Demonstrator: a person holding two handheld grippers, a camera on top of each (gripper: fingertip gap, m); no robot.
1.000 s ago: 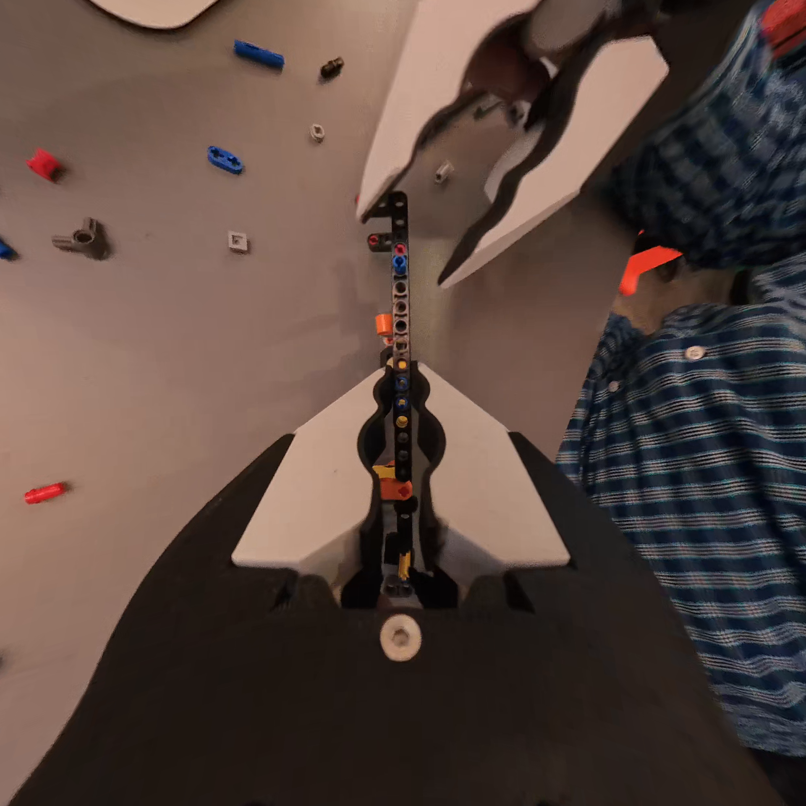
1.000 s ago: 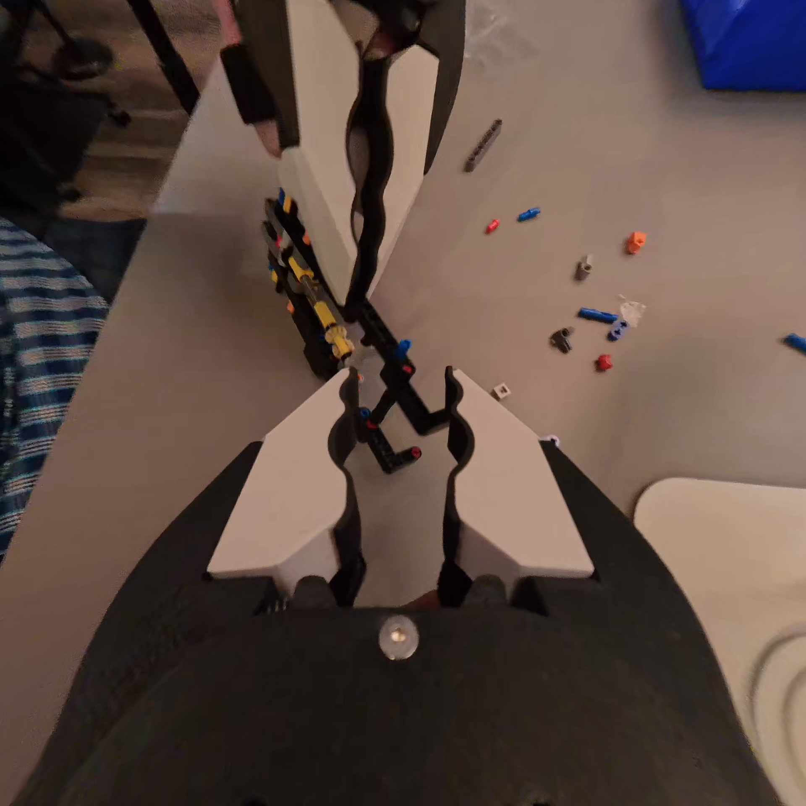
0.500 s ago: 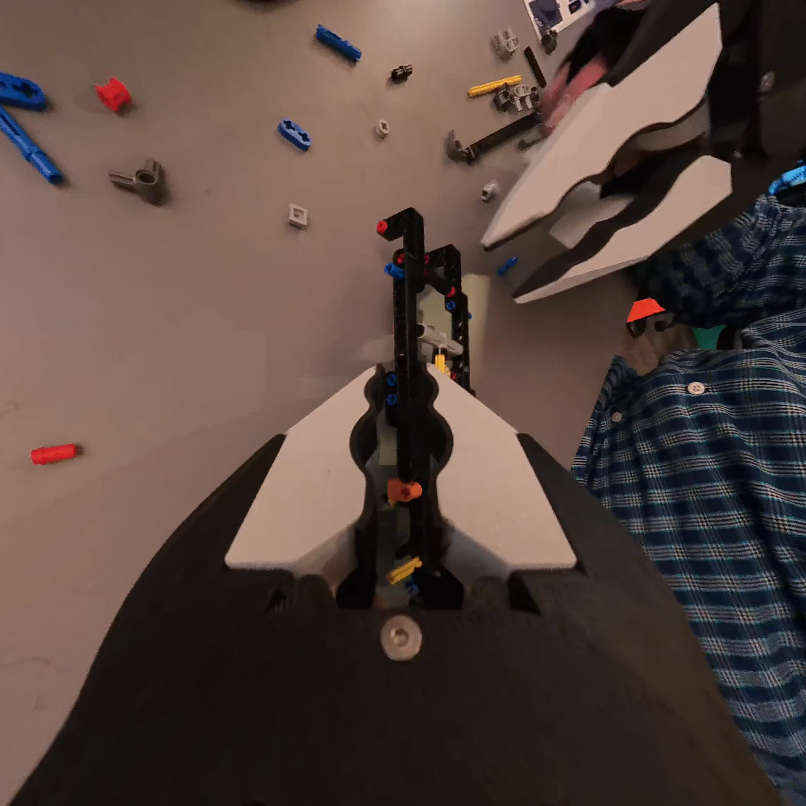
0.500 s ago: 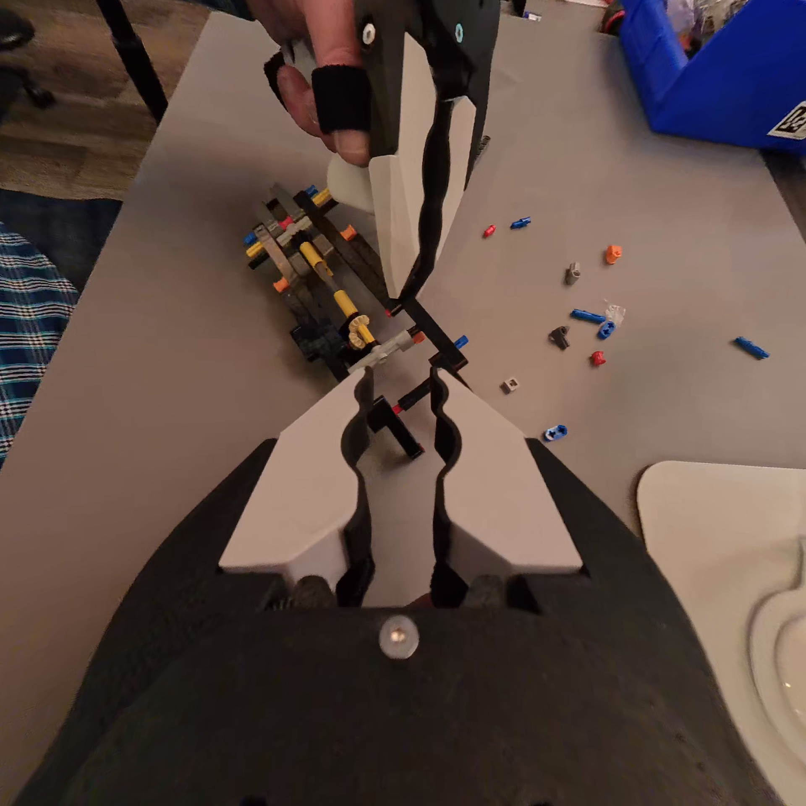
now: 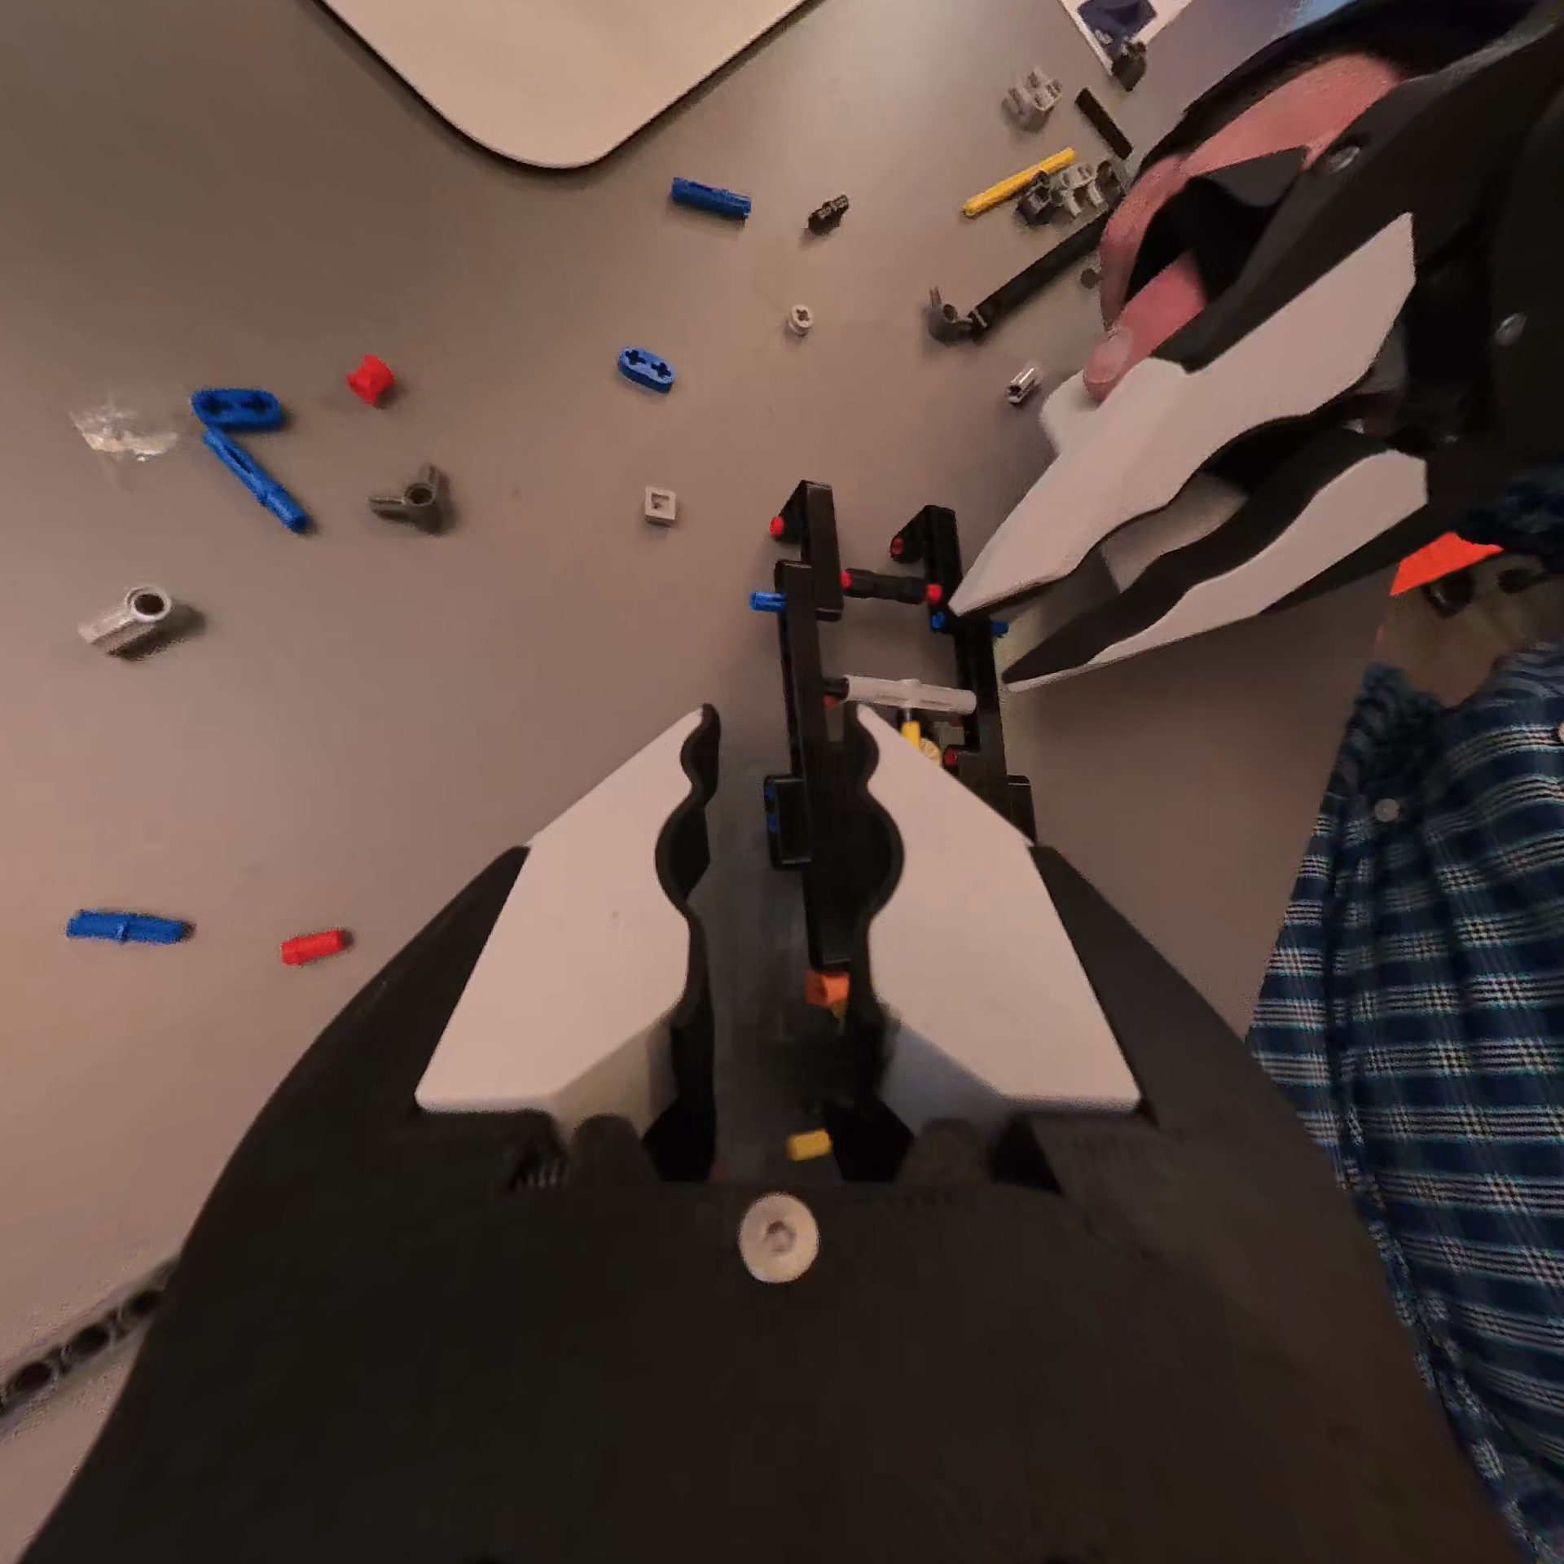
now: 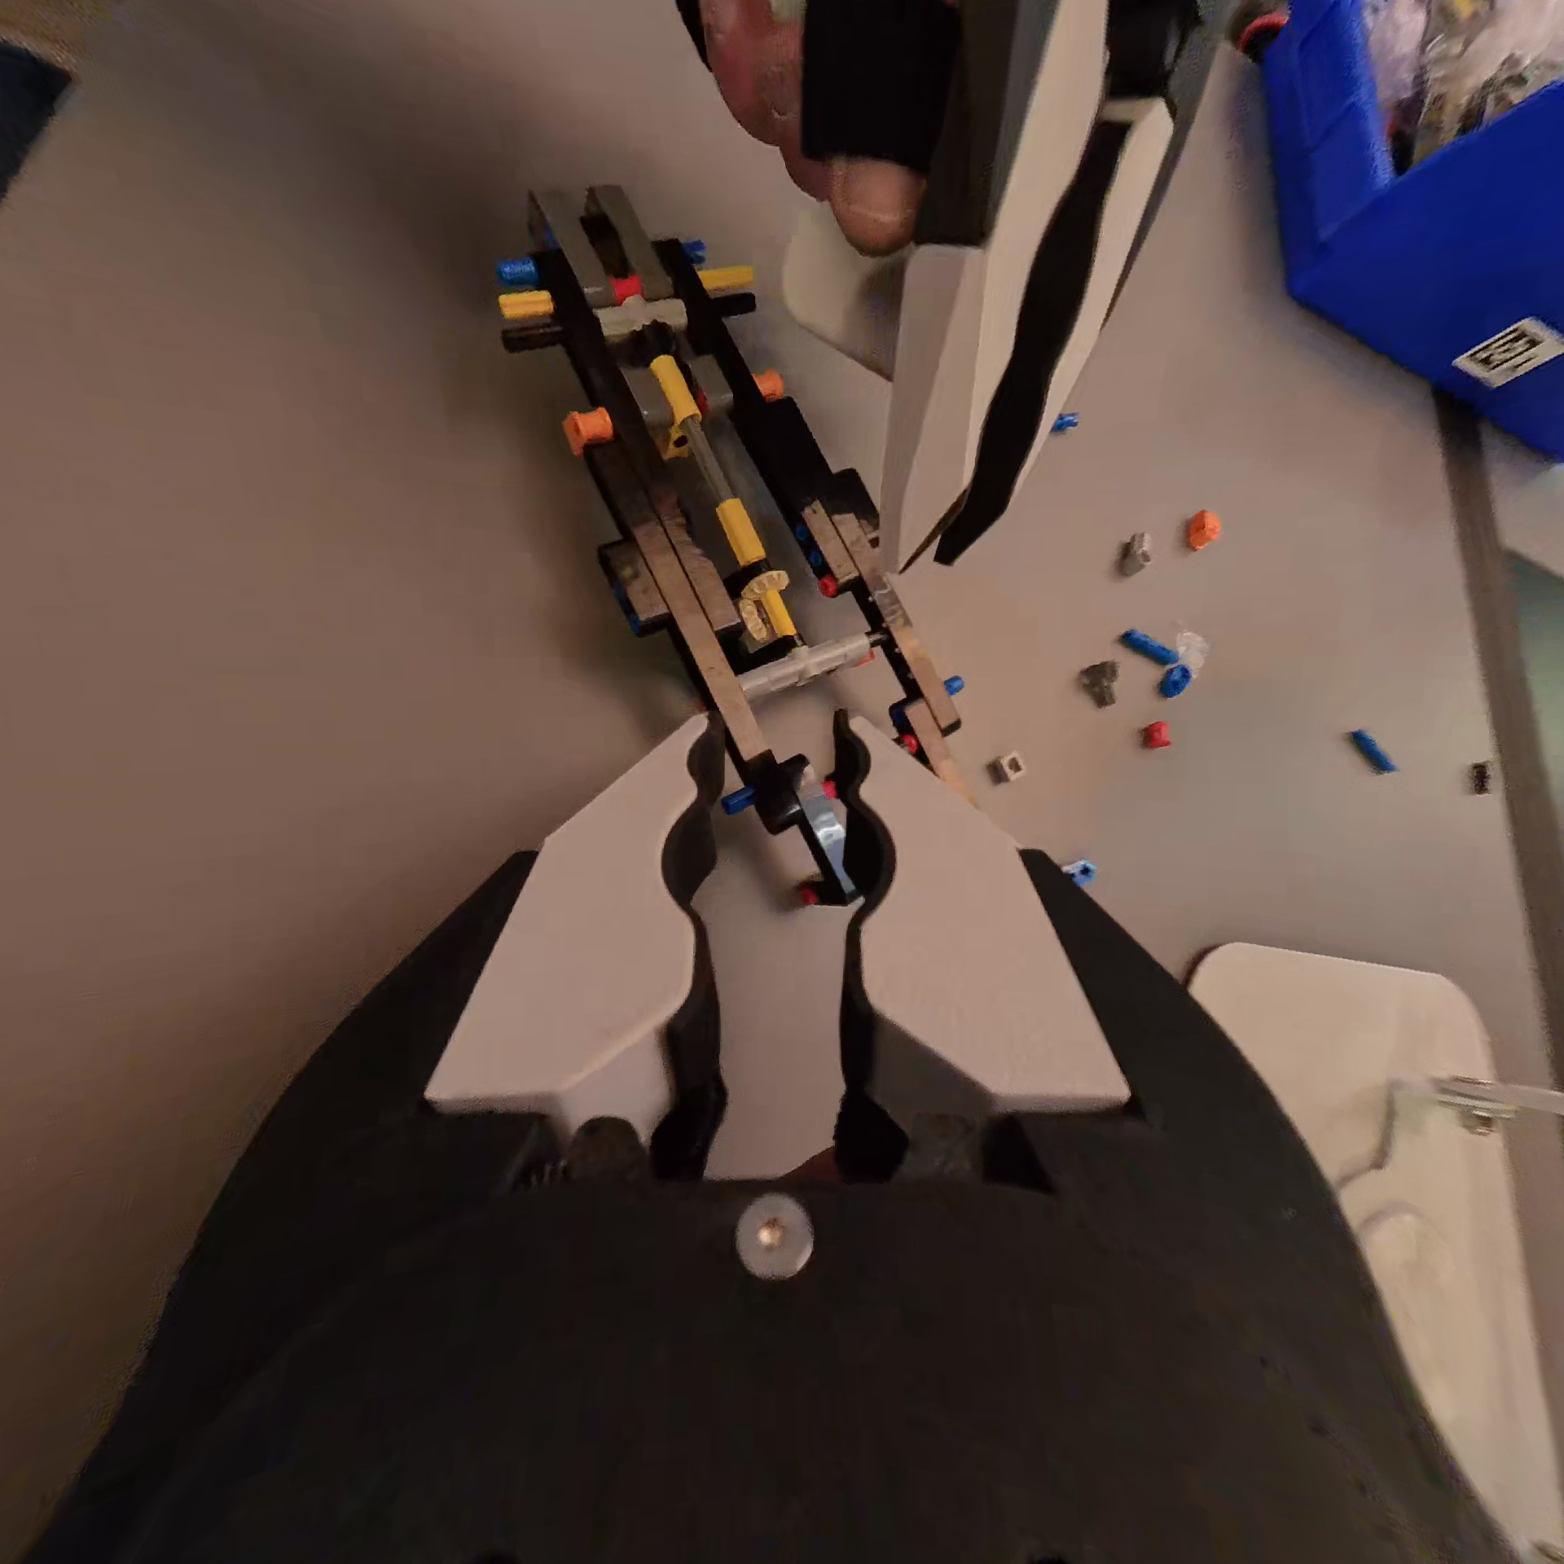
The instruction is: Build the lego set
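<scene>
A long black lego chassis [image 6: 677,474] with yellow axle, grey cross-axle and blue, red and orange pins lies on the grey table. My right gripper [image 6: 774,728] is at its near end, shut on the left beam's tip, with the pads against the blue and red pins. In the left wrist view the right gripper [image 5: 982,643] straddles that same beam. My left gripper [image 5: 783,719] is open. A black beam of the chassis [image 5: 812,677] stands between its fingers near the right one, and the left pad is clear of it. The left gripper also shows in the right wrist view [image 6: 918,554], beside the chassis.
Loose blue, red and grey parts [image 5: 643,368] lie scattered on the table [image 5: 508,635], more to the right [image 6: 1151,652]. A white tray [image 6: 1354,1100] sits near right, a blue bin [image 6: 1439,254] far right. A person's plaid shirt [image 5: 1439,1016] is close by. About 6 centimeters separates my left fingertips from my right.
My left jaws have opened off the chassis beam they were gripping. My right jaws closed from wide onto the chassis's front end and stayed there.
</scene>
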